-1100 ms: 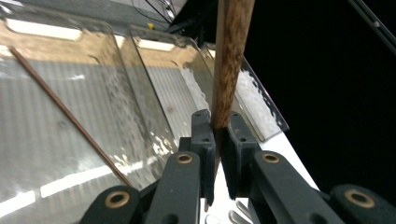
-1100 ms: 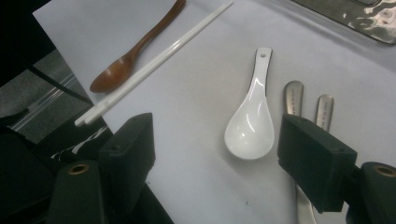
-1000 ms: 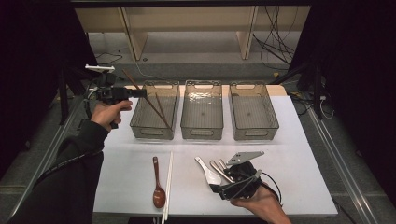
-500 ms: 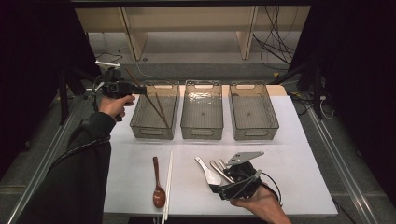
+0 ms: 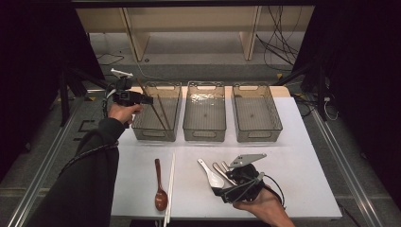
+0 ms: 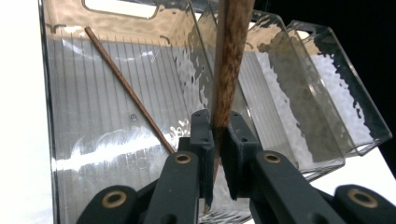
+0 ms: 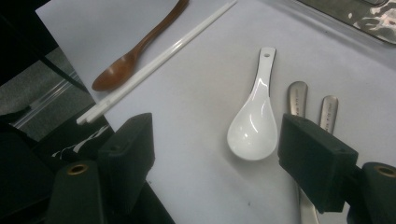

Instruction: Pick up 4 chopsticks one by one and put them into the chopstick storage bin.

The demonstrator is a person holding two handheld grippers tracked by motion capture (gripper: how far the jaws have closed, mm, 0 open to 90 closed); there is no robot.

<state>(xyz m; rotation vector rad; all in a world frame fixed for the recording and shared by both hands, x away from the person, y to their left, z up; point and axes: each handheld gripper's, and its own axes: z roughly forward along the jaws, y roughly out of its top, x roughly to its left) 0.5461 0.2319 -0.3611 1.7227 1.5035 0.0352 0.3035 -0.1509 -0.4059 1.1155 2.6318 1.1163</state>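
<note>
High view: the left hand-held gripper point(image 5: 147, 100), clamped on a brown chopstick point(image 6: 229, 65), has sunk toward the left bin point(image 5: 156, 134), ready to drop it; the right hand-held gripper point(image 7: 215, 154) stays wide open, empty.

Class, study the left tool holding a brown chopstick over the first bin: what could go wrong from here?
1. The left tool pinches the brown chopstick near one end only, so it might swing or slip before release.
2. It hangs near the wall of the left bin; let go too early, it may tip outside instead of joining the chopstick already inside.
3. The right tool stands open over the white spoon, close to two metal handles, and might catch those too.
</note>
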